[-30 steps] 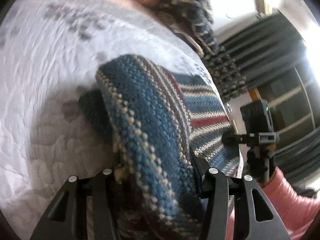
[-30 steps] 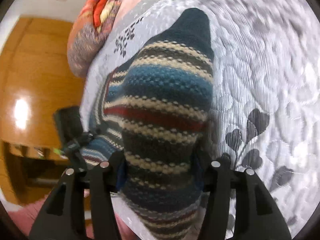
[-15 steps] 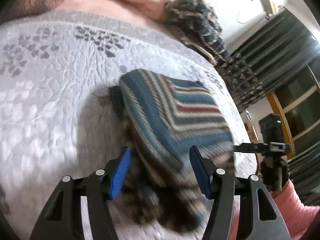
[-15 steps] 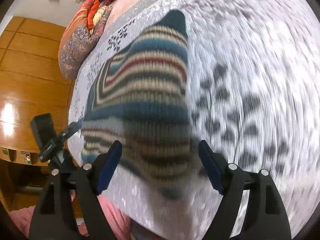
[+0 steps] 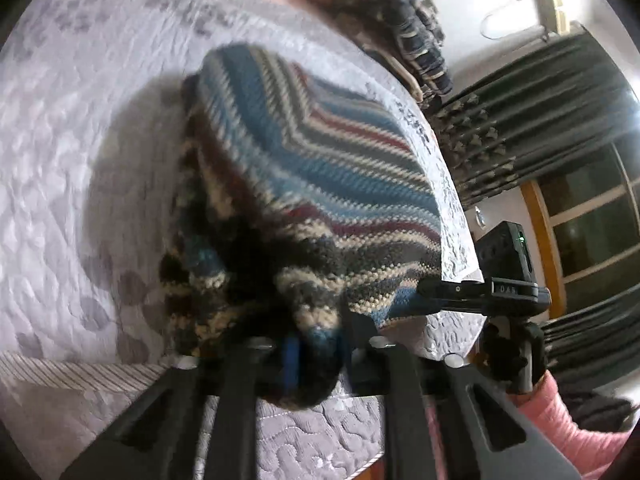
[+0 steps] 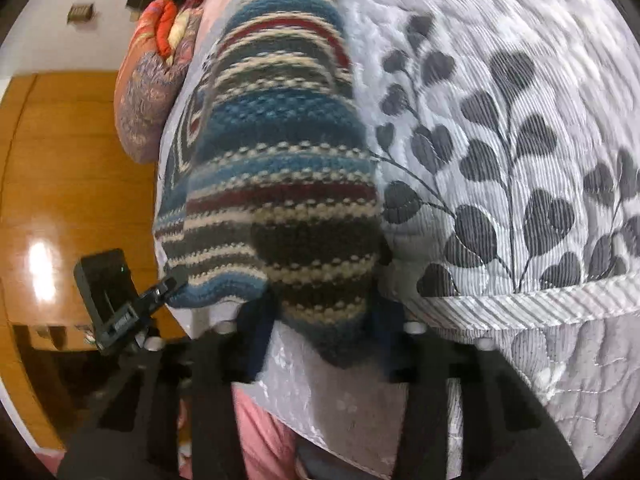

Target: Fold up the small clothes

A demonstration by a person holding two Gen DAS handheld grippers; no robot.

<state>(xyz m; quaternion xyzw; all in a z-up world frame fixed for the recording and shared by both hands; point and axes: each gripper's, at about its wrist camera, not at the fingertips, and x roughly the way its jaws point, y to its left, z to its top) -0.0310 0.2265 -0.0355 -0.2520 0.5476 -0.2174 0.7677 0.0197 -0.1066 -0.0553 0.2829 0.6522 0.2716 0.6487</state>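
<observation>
Both hand-held grippers are closed on the near edge of a striped knitted garment point(image 5: 312, 168): the left hand-held gripper point(image 5: 316, 348) is clamped on one bunched corner and the right hand-held gripper point(image 6: 324, 332) on the other. The garment is spread over a grey leaf-patterned quilt point(image 6: 500, 128) on the bed. A patterned pillow point(image 6: 152, 92) is seen at the far end.

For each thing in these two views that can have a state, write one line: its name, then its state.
Striped knit garment: folded, lying on the bed, near edge pinched at two corners.
Left tongs: shut on the garment.
Right tongs: shut on the garment.
Quilted bedspread: spread flat.
Curtains: drawn.
</observation>
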